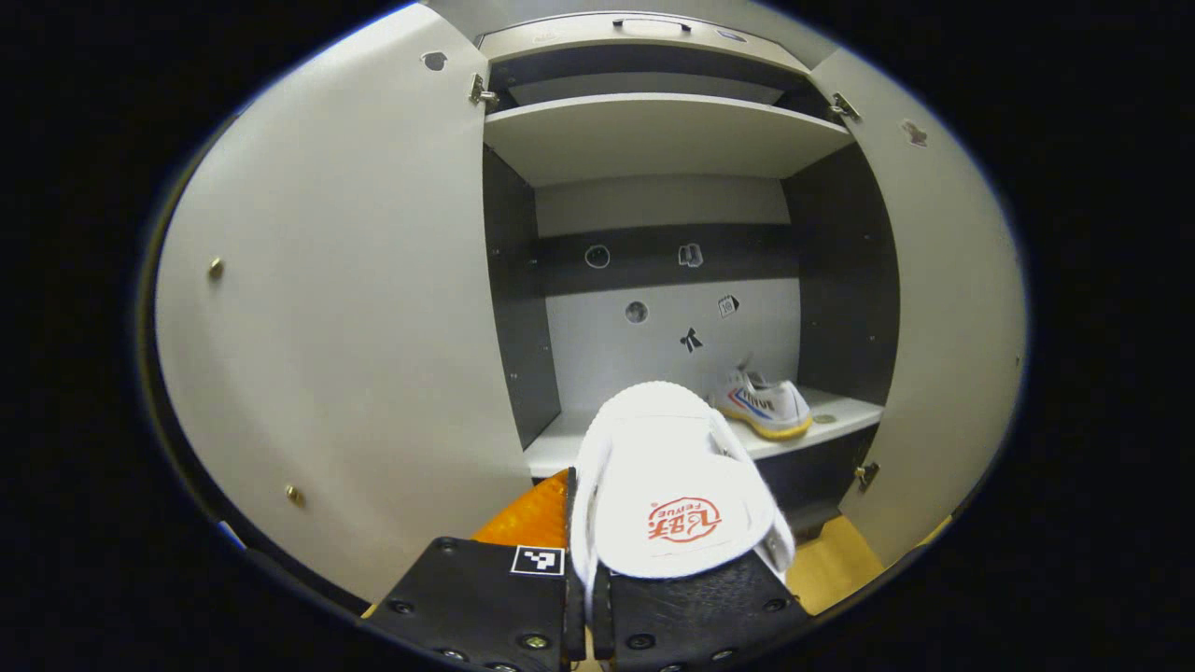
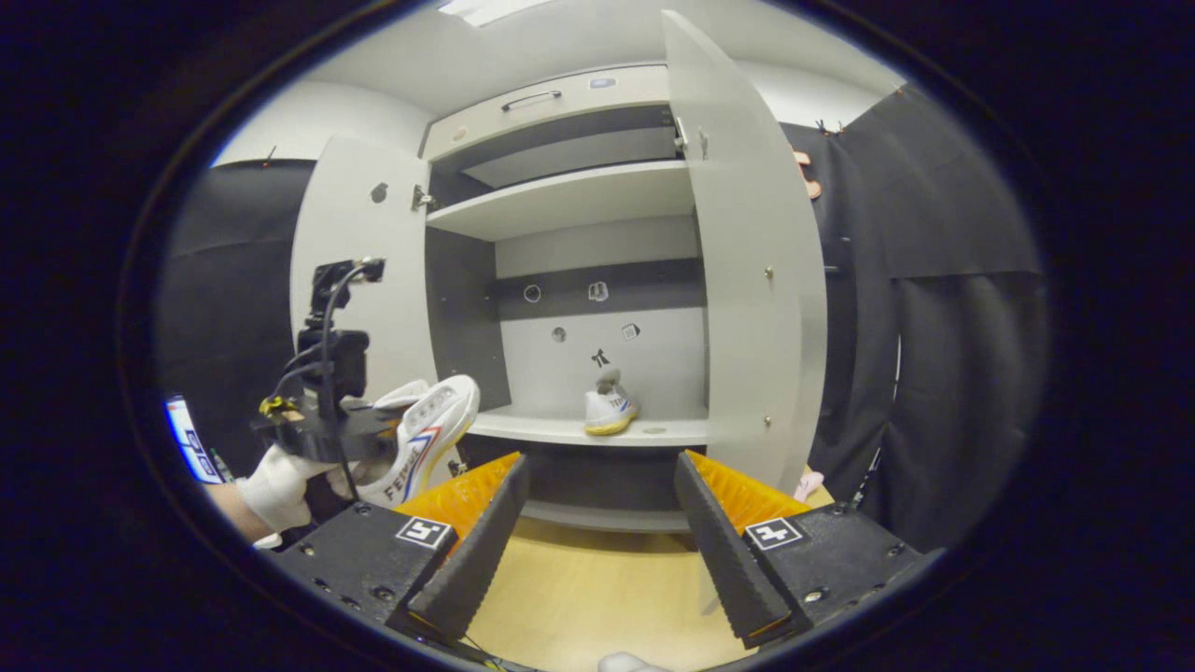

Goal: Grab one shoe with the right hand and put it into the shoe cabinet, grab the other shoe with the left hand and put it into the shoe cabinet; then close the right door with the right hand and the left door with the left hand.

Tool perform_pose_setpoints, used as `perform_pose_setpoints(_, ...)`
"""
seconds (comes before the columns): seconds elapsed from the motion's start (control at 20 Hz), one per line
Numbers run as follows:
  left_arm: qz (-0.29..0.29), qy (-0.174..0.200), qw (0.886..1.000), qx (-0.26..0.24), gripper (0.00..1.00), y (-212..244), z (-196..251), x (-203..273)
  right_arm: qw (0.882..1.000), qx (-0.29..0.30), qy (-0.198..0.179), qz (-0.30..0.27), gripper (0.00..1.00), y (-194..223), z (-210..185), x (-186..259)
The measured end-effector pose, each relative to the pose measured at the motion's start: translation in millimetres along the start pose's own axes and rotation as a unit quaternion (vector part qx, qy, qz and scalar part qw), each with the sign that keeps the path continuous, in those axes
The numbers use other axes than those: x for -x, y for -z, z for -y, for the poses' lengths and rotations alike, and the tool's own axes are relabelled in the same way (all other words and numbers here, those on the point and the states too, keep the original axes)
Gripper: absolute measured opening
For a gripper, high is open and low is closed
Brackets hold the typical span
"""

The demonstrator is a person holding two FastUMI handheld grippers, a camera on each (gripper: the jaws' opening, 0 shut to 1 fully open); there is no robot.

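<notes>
My left gripper (image 1: 586, 569) is shut on a white shoe (image 1: 674, 485), held in front of the open shoe cabinet (image 1: 653, 140) with its red-printed insole facing the camera. The right gripper view shows that same gripper (image 2: 327, 429) at the left, held by a gloved hand (image 2: 271, 490), with the shoe (image 2: 420, 434) pointing toward the cabinet. The other white shoe (image 1: 761, 403) with a yellow sole stands on the lower shelf (image 1: 560, 446), toward its right; it also appears as the shoe (image 2: 607, 406) in the right gripper view. My right gripper (image 2: 602, 532) is open and empty, back from the cabinet.
Both cabinet doors stand open: the left door (image 1: 336, 308) and the right door (image 1: 943, 317), the latter seen edge-on as the door (image 2: 747, 271). An upper shelf (image 1: 663, 135) spans the cabinet. Light wooden floor (image 2: 597, 588) lies below. Black cloth (image 2: 943, 317) hangs to the right.
</notes>
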State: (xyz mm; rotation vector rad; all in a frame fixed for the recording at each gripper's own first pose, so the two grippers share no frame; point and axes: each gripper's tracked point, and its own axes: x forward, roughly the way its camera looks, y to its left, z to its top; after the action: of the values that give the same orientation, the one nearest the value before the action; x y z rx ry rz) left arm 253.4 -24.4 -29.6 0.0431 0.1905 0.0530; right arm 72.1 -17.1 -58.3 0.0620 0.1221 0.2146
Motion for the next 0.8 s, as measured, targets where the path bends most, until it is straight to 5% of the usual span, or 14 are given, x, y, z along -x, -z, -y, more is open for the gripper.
perform_pose_setpoints(0.35, 0.014, -0.017, 1.0, -0.002, 0.12, -54, 25, -131, 1.0, 0.015, -0.027, -0.002, 0.99, -8, -9, -13)
perform_pose_setpoints(0.55, -0.033, -0.01, 0.999, 0.022, 0.12, -35, 45, -202, 0.999, 0.018, -0.03, -0.002, 0.99, -17, -12, -21)
perform_pose_setpoints(0.8, -0.122, -0.015, 0.992, -0.034, 0.12, 20, 54, -250, 0.999, 0.029, -0.019, -0.019, 0.99, -13, -6, -20)
